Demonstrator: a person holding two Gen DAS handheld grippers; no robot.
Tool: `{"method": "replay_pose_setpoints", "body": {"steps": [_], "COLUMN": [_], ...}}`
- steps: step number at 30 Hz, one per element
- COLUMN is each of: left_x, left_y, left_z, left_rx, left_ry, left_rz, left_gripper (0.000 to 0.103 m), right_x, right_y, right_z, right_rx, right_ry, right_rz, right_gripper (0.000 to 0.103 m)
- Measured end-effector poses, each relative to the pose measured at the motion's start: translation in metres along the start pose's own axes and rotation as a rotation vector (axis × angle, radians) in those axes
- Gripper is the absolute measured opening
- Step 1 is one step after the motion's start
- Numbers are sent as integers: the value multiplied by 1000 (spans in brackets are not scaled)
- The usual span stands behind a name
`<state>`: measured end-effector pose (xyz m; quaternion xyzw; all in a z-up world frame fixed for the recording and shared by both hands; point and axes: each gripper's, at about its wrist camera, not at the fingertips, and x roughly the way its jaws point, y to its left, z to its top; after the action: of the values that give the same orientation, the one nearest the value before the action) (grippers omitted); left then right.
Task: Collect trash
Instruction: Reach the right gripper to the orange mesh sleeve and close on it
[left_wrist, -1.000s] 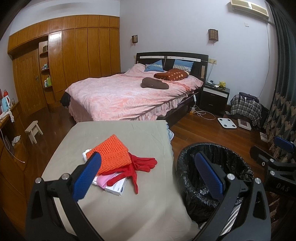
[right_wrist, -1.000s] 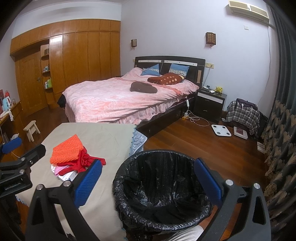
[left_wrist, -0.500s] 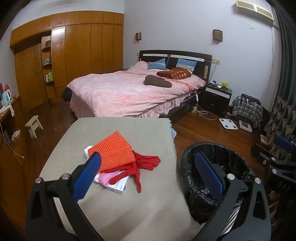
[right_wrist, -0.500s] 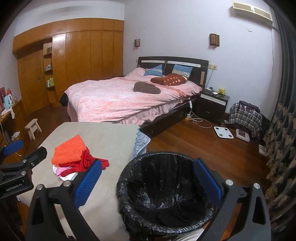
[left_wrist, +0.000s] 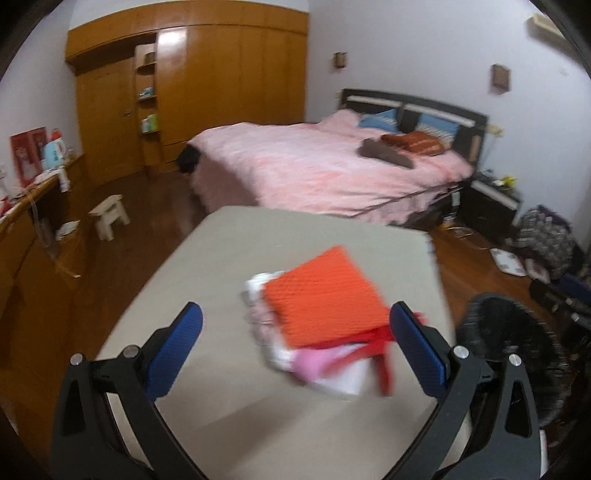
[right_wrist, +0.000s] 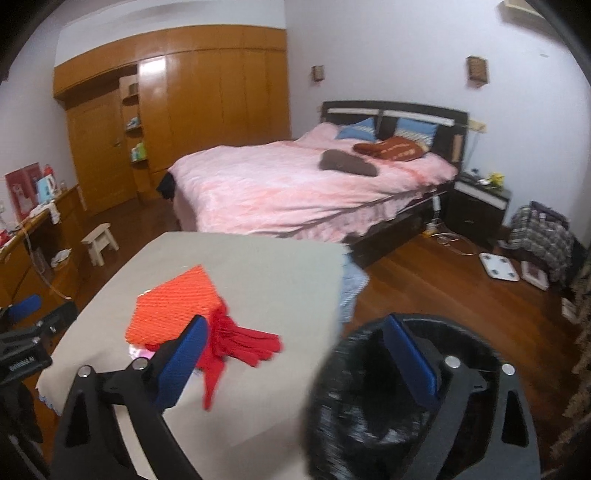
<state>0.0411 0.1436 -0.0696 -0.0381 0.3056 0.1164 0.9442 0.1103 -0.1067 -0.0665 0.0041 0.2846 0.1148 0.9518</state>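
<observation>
Left gripper (left_wrist: 295, 332): jaws wide apart, nothing clamped; the trash pile sits on the table just ahead of the blue pads (left_wrist: 177, 350), framed between them but not touched. Right gripper (right_wrist: 295, 354): jaws closing slightly from full width, nothing between them; its left pad overlaps the pile in view, its right pad overlaps the bin rim, no contact I can confirm. Progress, judging by layout: nothing collected yet, the whole pile is untouched. Pile = orange mesh cloth (left_wrist: 321, 295) on top, red gloves (right_wrist: 243, 343) sticking out of the pile toward the bin, pink and white bits (left_wrist: 325, 373) under the cloth (blurred, can't name them, maybe a box or paper). All of it is on the grey-covered table (left_wrist: 229, 258), clear of the table's edges. Bin with black liner (right_wrist: 369, 417) stands on the floor just beside the table, on the gloves' side; its inside is too blurred to tell if anything is in it. Left to do: grab each item and drop it in the bin. Obstacles: none between pile and bin; table edge and bin rim are the only things to clear. Beyond the table: pink bed (right_wrist: 295, 188), wooden wardrobe (right_wrist: 207, 110), small stool (right_wrist: 98, 240), scale on the floor (right_wrist: 498, 267). All well apart from the pile.
</observation>
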Motion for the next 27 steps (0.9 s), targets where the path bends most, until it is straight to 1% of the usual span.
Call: {"method": "replay_pose_setpoints", "body": {"steps": [2, 4, 7, 10, 17, 19, 21, 22, 23, 25, 27], "left_x": [13, 24, 38, 46, 76, 80, 83, 84, 84, 85, 87], "left_y": [16, 29, 47, 63, 77, 82, 84, 86, 86, 87, 88], "left_z": [1, 2, 4, 4, 3, 2, 2, 2, 0, -2, -3], "left_rx": [-13, -19, -42, -58, -56, -69, -69, -67, -66, -67, -70], "left_ry": [6, 14, 26, 28, 50, 59, 62, 63, 64, 68, 74], "left_rz": [37, 77, 84, 107, 137, 140, 146, 150, 152, 151, 149], "left_gripper": [98, 98, 98, 98, 98, 98, 98, 98, 98, 98, 98], "right_x": [21, 45, 74, 98, 138, 145, 153, 154, 155, 155, 155], "right_y": [13, 30, 54, 73, 101, 105, 109, 109, 109, 109, 108], "right_z": [1, 0, -5, -10, -21, -25, -28, -31, -33, -38, -40], "right_rx": [-16, -35, -58, -83, -144, -156, -150, -146, -148, -157, -147], "right_ry": [15, 37, 63, 96, 179, 208, 234, 249, 265, 289, 299], "right_rz": [23, 63, 109, 139, 190, 205, 230, 249, 267, 281, 314], "right_gripper": [89, 86, 84, 82, 72, 67, 53, 49, 41, 33, 17]}}
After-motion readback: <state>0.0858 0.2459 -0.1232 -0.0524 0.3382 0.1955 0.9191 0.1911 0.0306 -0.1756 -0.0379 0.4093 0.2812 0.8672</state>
